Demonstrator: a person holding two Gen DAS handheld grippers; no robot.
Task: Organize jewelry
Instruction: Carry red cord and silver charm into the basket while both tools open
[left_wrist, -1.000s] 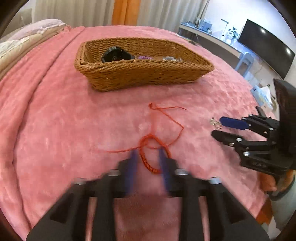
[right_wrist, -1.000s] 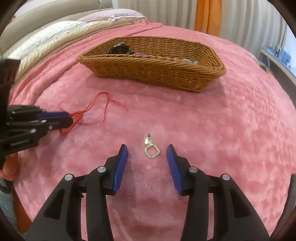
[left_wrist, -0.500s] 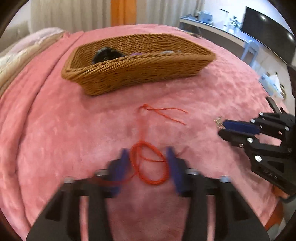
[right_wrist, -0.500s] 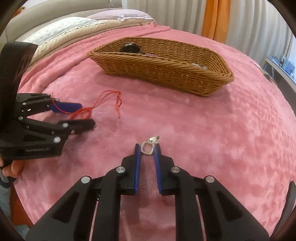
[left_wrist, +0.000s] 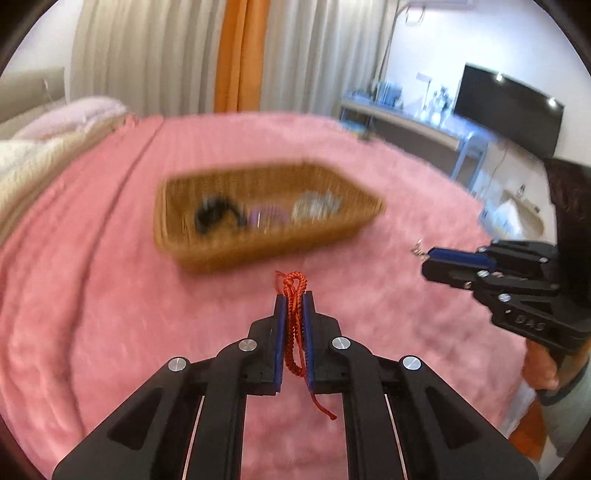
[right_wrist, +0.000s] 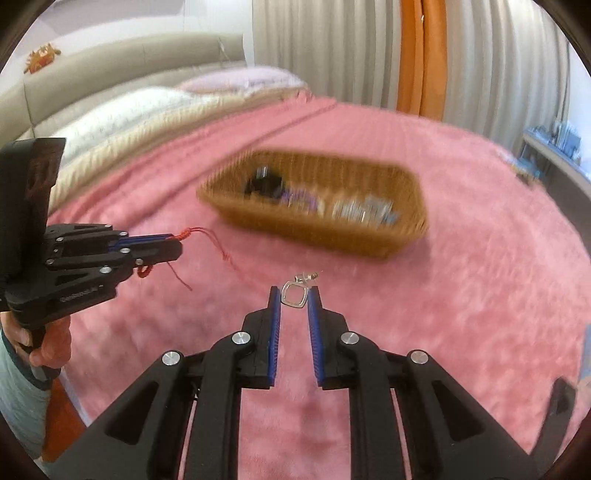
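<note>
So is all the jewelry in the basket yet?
Not yet. Some pieces already lie in the wicker basket, though blur hides what they are. The left gripper is shut on the red cord bracelet, and the right gripper pinches the silver pendant. Both are lifted off the pink blanket and need dropping in.
</note>
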